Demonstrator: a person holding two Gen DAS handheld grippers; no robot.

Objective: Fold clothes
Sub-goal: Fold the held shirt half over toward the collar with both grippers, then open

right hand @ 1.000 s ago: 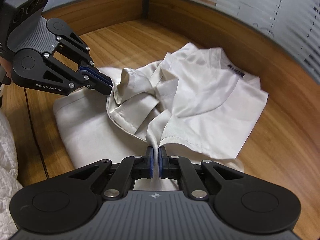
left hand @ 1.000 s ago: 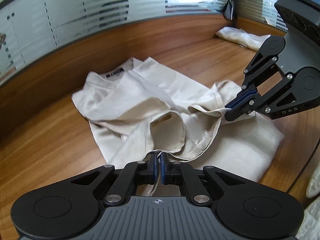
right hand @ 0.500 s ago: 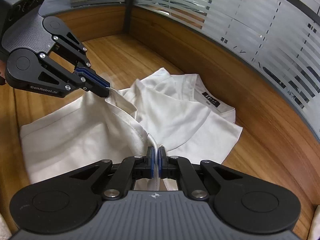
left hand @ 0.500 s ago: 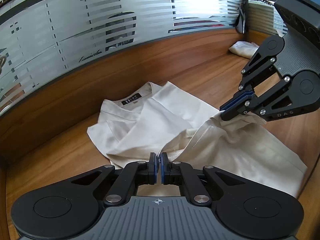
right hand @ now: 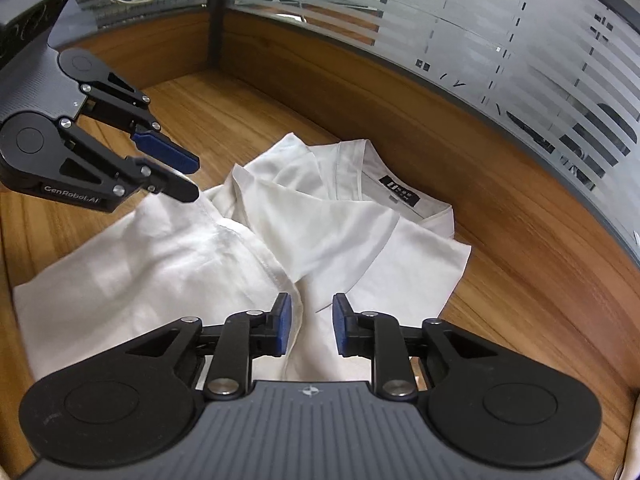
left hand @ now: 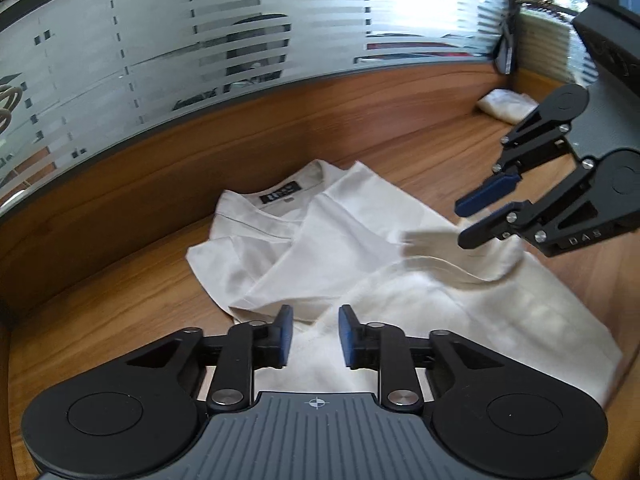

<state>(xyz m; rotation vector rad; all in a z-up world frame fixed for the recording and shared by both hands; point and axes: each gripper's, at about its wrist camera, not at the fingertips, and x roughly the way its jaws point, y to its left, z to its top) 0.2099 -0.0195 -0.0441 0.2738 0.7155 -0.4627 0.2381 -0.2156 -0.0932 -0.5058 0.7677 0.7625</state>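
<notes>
Both sets of jaws are opening, nothing clamped; the shirt [left hand: 360, 264] lies just ahead below them, seemingly released, collar at the far end.

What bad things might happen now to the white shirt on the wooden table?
1. Both the left gripper and the right gripper are opening with nothing pinched, so the raised fold of the white shirt may slump unevenly.
2. The shirt's lower edge lies close to the wooden table edge and might slide off.
</notes>
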